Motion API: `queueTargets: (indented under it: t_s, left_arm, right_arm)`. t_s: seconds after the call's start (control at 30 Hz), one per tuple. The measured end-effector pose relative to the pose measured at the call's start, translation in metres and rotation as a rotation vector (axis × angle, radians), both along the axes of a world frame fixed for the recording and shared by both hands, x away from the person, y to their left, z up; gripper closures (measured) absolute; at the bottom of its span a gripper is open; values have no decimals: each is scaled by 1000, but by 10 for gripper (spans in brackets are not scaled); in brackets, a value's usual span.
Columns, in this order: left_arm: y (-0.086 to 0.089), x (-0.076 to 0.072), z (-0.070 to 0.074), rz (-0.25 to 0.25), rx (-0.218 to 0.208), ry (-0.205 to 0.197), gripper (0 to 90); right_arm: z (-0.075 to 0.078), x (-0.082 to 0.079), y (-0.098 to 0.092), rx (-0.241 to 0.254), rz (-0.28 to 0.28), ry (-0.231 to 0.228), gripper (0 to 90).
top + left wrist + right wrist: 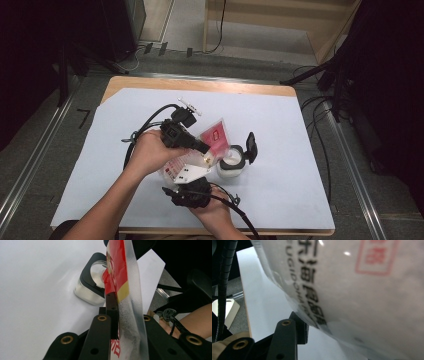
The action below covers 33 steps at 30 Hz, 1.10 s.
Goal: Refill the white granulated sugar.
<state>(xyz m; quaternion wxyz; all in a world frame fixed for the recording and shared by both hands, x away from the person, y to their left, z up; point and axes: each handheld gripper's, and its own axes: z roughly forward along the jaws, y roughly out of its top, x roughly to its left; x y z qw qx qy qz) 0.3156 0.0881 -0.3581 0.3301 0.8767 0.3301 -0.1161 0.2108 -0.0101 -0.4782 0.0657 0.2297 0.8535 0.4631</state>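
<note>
Pouring step in hand: left hand-held gripper [117, 322] clamps the red-and-clear plastic pouch [212, 142] at frame centre, right hand-held gripper [192, 192] grips its lower end; next, tip its mouth over the open white jar [231, 164].

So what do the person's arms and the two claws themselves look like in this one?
Both forearms are bare, with no sleeves in view. The left claw and right claw are black, each trailing a black cable. The right one carries a pale three-cornered plate on top. Up close, the left claw's jaws are flat black bars with brass-coloured rivets and small holes; a ribbed black cable runs beside the right claw.
</note>
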Motion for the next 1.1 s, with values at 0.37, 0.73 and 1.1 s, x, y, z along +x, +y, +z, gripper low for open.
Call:
queueTargets:
  t_s: [0.37,0.73,1.1]
  left_arm:
    - [18,1,5,24,-64,13,885]
    - [35,2,11,63,-98,-2,888]
    - [53,0,18,93,-133,-16,889]
  right_arm:
    - [-1,4,-4,8,-22,5,584]
    - [-5,19,-17,52,-78,66,568]
    - [0,25,-25,52,-106,57,566]
